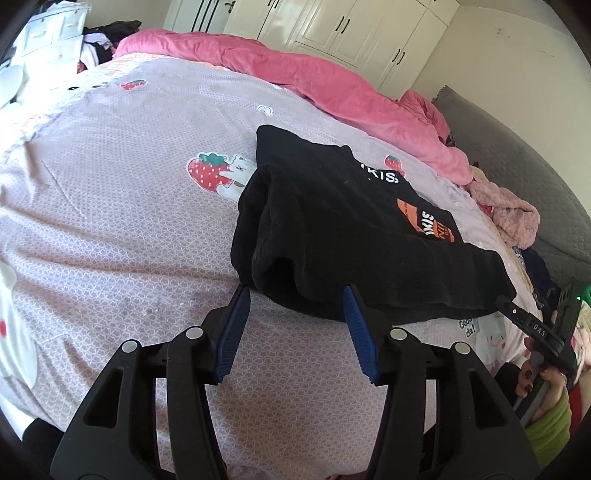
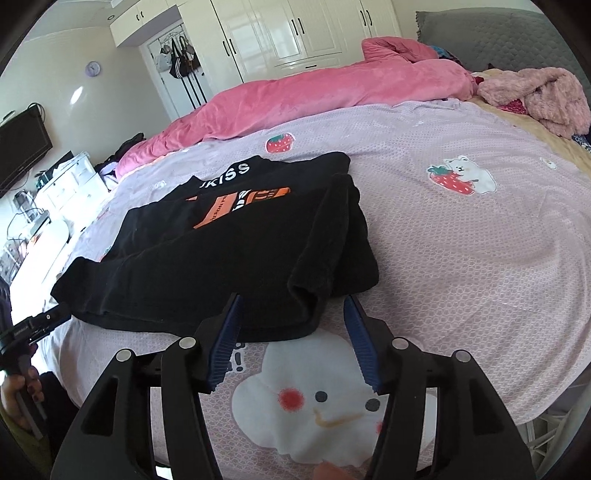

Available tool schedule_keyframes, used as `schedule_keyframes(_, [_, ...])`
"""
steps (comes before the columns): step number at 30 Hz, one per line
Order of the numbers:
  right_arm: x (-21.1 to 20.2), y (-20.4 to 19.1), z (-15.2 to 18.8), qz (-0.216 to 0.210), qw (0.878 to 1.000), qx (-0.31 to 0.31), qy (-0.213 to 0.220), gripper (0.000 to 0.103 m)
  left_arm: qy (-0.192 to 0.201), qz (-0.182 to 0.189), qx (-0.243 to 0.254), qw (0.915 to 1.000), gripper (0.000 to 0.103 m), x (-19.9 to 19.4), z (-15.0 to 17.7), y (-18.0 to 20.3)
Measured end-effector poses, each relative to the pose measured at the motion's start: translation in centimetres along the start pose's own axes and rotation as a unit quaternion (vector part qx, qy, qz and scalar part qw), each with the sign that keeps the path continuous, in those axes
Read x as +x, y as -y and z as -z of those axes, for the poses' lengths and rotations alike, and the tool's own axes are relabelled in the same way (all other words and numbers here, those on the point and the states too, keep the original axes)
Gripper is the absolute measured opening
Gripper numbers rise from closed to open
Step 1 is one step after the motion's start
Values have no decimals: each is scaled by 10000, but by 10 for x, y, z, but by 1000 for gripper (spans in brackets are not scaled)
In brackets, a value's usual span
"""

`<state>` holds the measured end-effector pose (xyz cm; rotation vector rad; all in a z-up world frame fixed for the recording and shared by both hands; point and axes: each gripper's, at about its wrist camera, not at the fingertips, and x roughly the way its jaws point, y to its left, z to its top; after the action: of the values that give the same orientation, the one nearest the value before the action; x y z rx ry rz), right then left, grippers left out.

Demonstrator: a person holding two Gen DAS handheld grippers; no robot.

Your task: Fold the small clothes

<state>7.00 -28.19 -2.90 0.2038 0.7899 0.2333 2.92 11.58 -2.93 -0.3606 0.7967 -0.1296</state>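
Observation:
A small black garment (image 1: pixel 332 229) with an orange print and white letters lies partly folded on the lilac bedsheet (image 1: pixel 110 221). It also shows in the right wrist view (image 2: pixel 229 251). My left gripper (image 1: pixel 295 299) is open, its blue pads just short of the garment's near left sleeve end. My right gripper (image 2: pixel 293 306) is open, its pads at the garment's near right edge, holding nothing. The right gripper also shows at the garment's right corner in the left wrist view (image 1: pixel 532 325).
A pink duvet (image 2: pixel 332 88) lies bunched along the far side of the bed. A fluffy pink garment (image 2: pixel 539 96) sits by the grey headboard (image 2: pixel 498 33). White wardrobes (image 2: pixel 295 33) stand behind. White drawers (image 1: pixel 48 29) with clutter stand beyond the foot end.

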Motion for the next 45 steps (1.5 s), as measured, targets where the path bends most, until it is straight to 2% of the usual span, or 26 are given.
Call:
schedule_keyframes(6, [5,4,-3,-2,9999,141,7,55,46,72,-21,10000,44,5,-13,4])
schedule_keyframes(8, [7,5,-4,-8,9999,139,11,45,79,47,10,10000,33,7,-16,7])
schedule_keyframes(9, [9,5,-5,-8,9999,130,-10,35,73,43,35,10000,15,10,-18,9])
schedule_keyframes(10, [10,5,-5,-14,9999,128,-21,26,67,33,43,10000,2,12,-20,10])
schedule_keyframes(12, [13,6,-6,5,9999,106,-35,11,68,54,52,9999,2,14,-24,11])
schedule_keyframes(13, [12,6,-7,30,10000,87,-18,7,88,70,58,9999,2,14,-26,12])
schedule_keyframes(20, [1,11,-25,-150,9995,92,248,6,281,249,-9,9993,2,13,-50,12])
schedule_keyframes(26, [-6,14,-58,-418,9971,270,583,6,499,273,-103,9983,2,18,-82,10])
schedule_keyframes(30, [0,15,-86,-414,9953,412,770,6,636,307,-250,9972,2,27,-105,7])
schedule_keyframes(35, [19,19,-114,-390,9922,792,877,6,730,274,-374,9963,2,46,-130,4])
schedule_keyframes(38, [42,21,-127,-168,9921,915,845,6,709,180,-405,9965,2,61,-141,4])
schedule_keyframes(41, [61,25,-129,-32,9912,1069,779,6,763,-35,-259,9967,2,76,-142,5])
schedule_keyframes(45, [86,29,-125,163,9918,1060,702,6,631,-84,-307,9975,2,97,-137,-5])
